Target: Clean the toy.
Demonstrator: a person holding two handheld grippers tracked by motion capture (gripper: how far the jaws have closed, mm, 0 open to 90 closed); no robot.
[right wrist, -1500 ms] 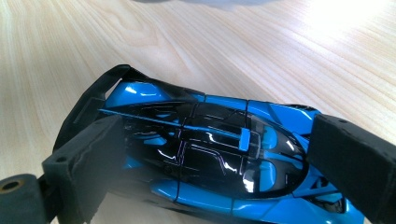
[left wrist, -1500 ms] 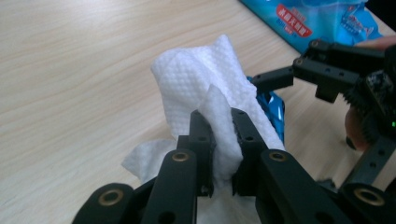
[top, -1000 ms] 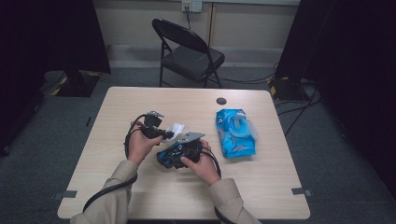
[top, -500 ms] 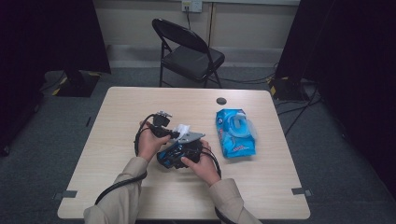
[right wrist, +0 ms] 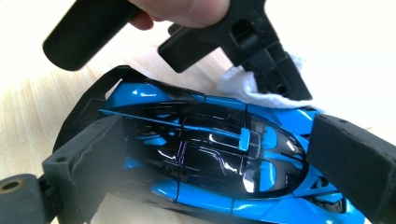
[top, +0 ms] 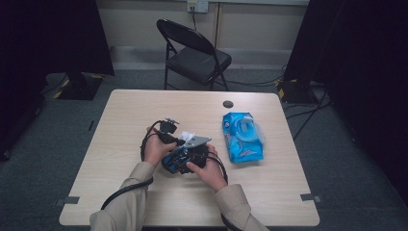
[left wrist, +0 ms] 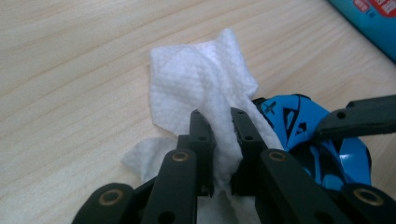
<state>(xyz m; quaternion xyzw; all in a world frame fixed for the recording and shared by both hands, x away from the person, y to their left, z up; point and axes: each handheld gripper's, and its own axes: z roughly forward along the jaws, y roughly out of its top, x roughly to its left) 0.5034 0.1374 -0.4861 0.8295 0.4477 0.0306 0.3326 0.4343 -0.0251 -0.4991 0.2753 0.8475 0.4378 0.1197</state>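
Left gripper clamped narrow on a bunched white wipe, jaws pinching the folded middle and loose corners fanning out over the table. Right gripper spread wide around a blue and black toy car, one padded jaw at each end, apparently bracing it. In the high view, toy car near the middle of the table, between both hands, wipe just beyond it; blue wipe pack lying apart to the right, flap raised. Risks, as judged from this position: wipe held by a thin fold, so likely to slip out under a firm rubbing stroke; loose corners liable to catch on the car's fins and edges (glossy body, many sharp ridges) and drag instead of clean. Car gripped end to end on smooth surfaces, so prone to pivot or pop free if pressed from the side by the left gripper. Black jaw tips close to the paint, so contact and scratching possible if the wipe shifts aside. Trailing cables near the work, with some chance of a snag during a longer stroke.
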